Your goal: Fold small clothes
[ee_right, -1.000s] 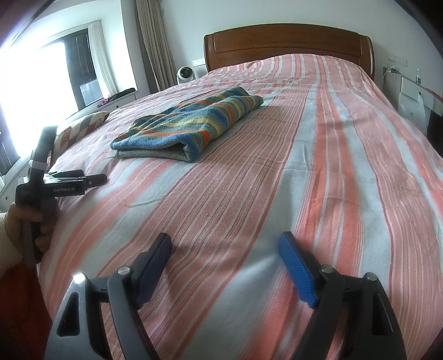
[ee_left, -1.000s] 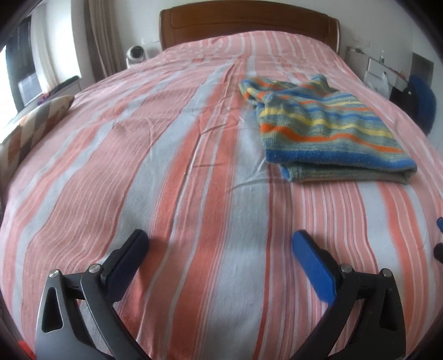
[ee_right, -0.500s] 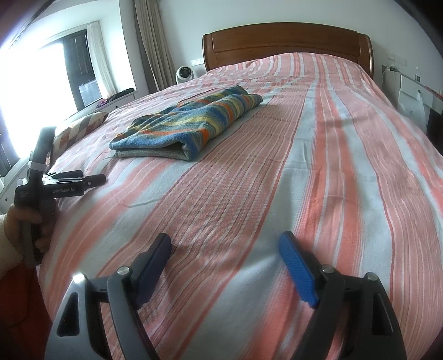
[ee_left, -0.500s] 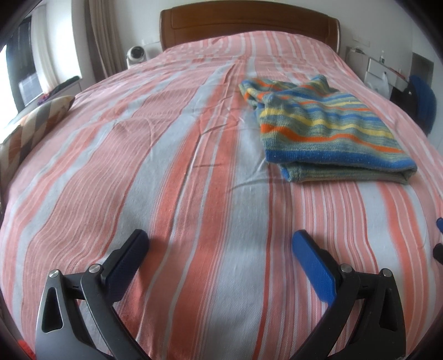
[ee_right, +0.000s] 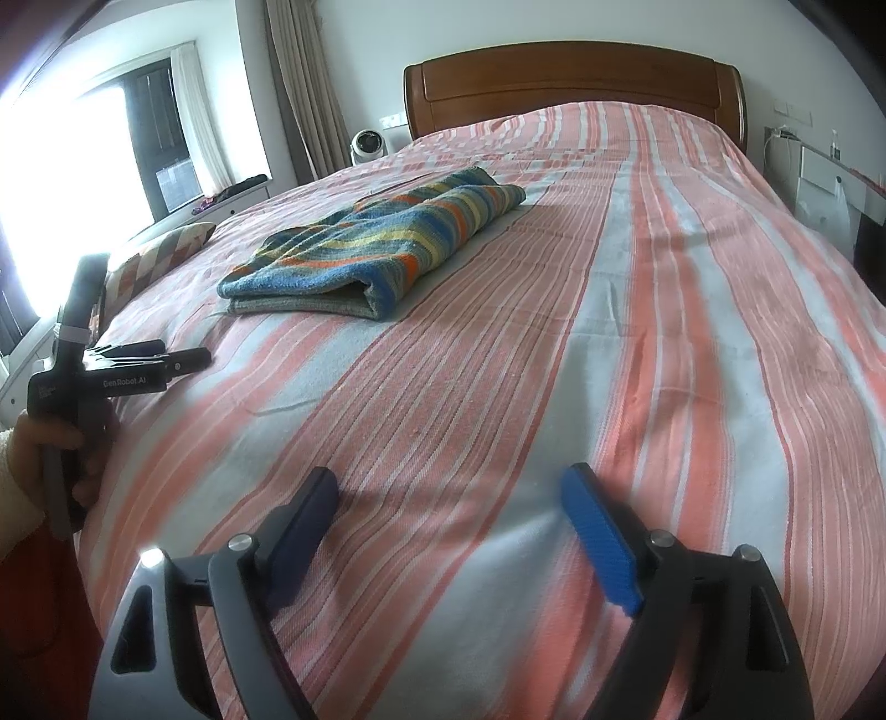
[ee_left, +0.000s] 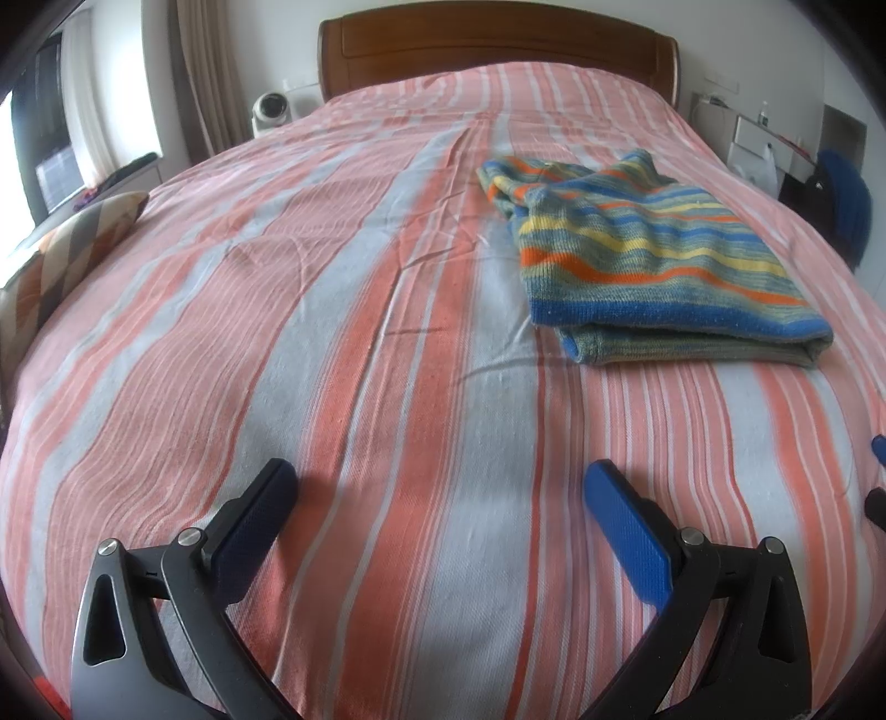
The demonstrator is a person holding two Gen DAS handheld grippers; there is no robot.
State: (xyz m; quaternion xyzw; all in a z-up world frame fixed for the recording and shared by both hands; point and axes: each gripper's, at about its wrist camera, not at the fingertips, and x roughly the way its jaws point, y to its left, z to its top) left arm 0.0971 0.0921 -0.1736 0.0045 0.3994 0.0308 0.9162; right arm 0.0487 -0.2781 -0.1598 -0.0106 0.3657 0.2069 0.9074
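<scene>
Two tongs, both empty, and one striped jumper already lying in a neat folded block on the bed.

From the left wrist view: the left tongs (ee_left: 440,493) hang low over the near end of the bedspread (ee_left: 343,343), jaws spread wide with nothing but striped cover between them. The jumper (ee_left: 653,260) sits farther up the bed and off to the right, well apart from the tips. Its folded edge faces us, layers stacked, the sleeve end bunched at the far side. A patterned cushion (ee_left: 66,249) pokes in at the left edge, and the wooden headboard (ee_left: 498,50) closes off the far end.

Over to the right wrist view: the right tongs (ee_right: 451,498) are wide as well, jaws having just eased a touch further apart, nothing caught in them. Here the jumper (ee_right: 376,246) lies far and to the left, again well clear. At the left edge a hand (ee_right: 33,454) grips the handle of the left tongs (ee_right: 183,360), parked just over the bed's near left side.

My read: the fold looks finished and both tools are backed off. I can see no second garment. If any tidying remains, the next move calls for a reach up the bed to that bunched far end.
</scene>
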